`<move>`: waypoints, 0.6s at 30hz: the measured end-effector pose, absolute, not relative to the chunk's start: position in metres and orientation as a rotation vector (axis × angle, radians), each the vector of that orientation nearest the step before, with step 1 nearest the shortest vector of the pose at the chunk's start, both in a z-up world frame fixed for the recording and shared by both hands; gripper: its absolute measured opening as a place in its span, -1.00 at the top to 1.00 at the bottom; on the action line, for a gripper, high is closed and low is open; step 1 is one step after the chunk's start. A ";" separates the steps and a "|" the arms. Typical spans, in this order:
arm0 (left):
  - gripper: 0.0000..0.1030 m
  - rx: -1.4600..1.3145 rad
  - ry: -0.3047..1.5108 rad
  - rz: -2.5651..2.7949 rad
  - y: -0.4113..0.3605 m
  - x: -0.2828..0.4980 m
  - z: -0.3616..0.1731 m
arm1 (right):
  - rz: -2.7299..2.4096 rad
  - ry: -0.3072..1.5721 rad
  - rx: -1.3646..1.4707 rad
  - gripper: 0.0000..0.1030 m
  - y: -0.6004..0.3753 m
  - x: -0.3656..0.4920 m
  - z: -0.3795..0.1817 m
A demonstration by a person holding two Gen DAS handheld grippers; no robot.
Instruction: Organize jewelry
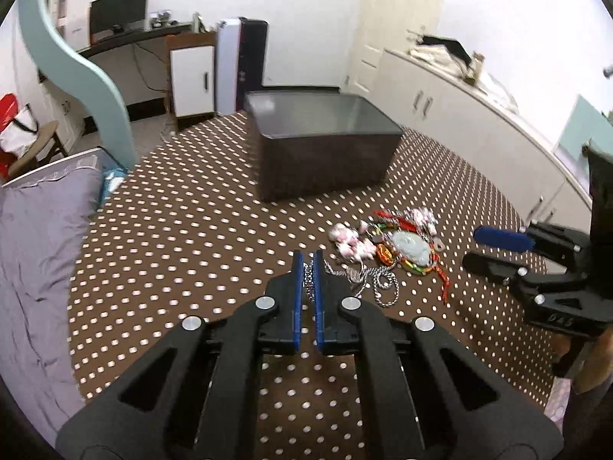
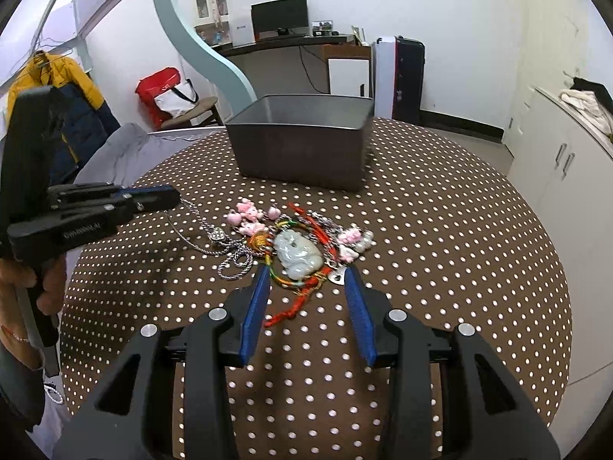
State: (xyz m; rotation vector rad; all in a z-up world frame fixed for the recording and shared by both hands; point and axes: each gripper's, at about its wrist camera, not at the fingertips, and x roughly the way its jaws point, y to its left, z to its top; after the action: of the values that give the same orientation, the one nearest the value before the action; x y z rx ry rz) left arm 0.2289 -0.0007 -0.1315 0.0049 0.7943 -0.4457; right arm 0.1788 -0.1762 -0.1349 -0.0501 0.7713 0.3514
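A pile of jewelry lies on the polka-dot table: a pale jade pendant (image 2: 299, 255) (image 1: 412, 247) on a multicoloured cord, pink charms (image 2: 249, 214) (image 1: 350, 243), and a silver chain (image 2: 207, 230) (image 1: 377, 287). My left gripper (image 1: 307, 258) is shut on the silver chain's end, just left of the pile; it also shows in the right wrist view (image 2: 168, 194), with the chain running from its tips. My right gripper (image 2: 306, 274) is open, its jaws standing either side of the jade pendant's near edge. A dark grey bin (image 2: 302, 145) (image 1: 322, 149) stands behind the pile.
The round brown table (image 2: 440, 249) has a grey cushion (image 1: 34, 237) beside its left edge. White cabinets (image 1: 459, 122) run along the right. A desk with a monitor (image 2: 279, 15) stands at the far wall.
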 end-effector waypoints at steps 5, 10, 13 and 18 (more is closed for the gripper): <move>0.90 -0.064 0.744 -0.507 0.010 0.218 -0.109 | 0.350 0.780 -0.057 0.26 -0.174 0.178 -0.139; 0.90 -0.077 0.693 -0.532 0.015 0.209 -0.088 | 0.358 0.781 -0.069 0.26 -0.169 0.178 -0.139; 0.90 -0.068 0.665 -0.519 0.019 0.204 -0.079 | 0.373 0.781 -0.075 0.26 -0.163 0.178 -0.137; 0.90 -0.080 0.628 -0.493 0.036 0.192 -0.066 | 0.416 0.795 -0.122 0.26 -0.141 0.181 -0.141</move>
State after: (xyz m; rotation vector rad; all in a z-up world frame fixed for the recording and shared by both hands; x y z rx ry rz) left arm 0.1924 0.0361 -0.0662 -0.0803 0.6280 -0.4935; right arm 0.1807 -0.1413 -0.1408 -0.1216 0.7945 0.4164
